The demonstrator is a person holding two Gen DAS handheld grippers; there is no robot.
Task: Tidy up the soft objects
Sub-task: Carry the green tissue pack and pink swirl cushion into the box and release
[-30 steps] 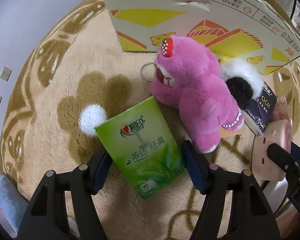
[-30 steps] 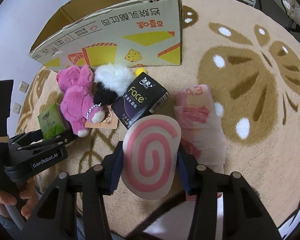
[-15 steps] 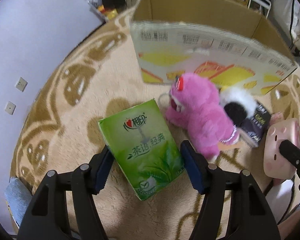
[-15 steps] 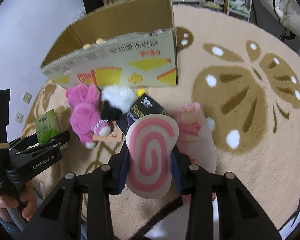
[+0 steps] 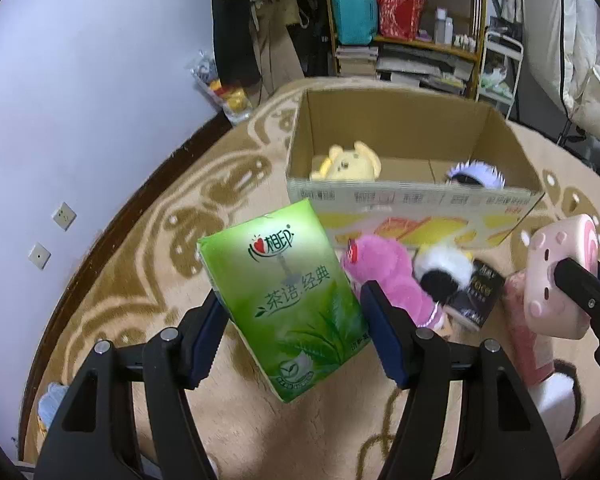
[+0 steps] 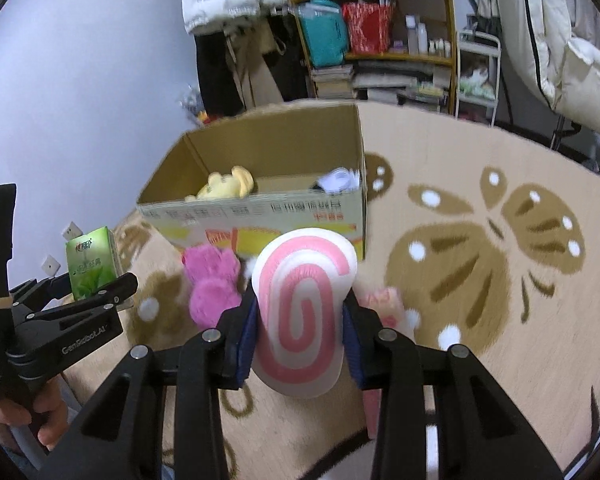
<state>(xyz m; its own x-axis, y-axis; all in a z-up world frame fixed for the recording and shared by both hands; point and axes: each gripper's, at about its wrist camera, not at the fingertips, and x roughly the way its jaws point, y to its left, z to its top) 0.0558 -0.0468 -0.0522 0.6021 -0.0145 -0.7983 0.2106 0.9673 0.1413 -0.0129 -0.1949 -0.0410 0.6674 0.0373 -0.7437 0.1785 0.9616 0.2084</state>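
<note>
My left gripper [image 5: 292,334] is shut on a green tissue pack [image 5: 284,296] and holds it in the air above the rug. My right gripper [image 6: 300,334] is shut on a pink-and-white swirl plush [image 6: 302,312], also lifted; it shows in the left wrist view [image 5: 556,280]. The open cardboard box [image 5: 412,196] stands ahead, with a yellow plush [image 5: 346,162] and a purple-white plush [image 5: 474,172] inside. On the rug before it lie a pink plush bear [image 5: 384,280], a black-and-white plush [image 5: 444,272], a black tissue pack [image 5: 476,296] and a pink tissue pack [image 5: 524,336].
A patterned beige rug [image 6: 480,248] covers the floor. A purple wall [image 5: 80,80] with sockets runs along the left. Shelves [image 5: 400,20] with clutter and hanging clothes stand behind the box. White bedding [image 6: 560,40] is at the far right.
Both grippers have risen and tilted up with their loads. The box's inside and the room behind it have come into view.
</note>
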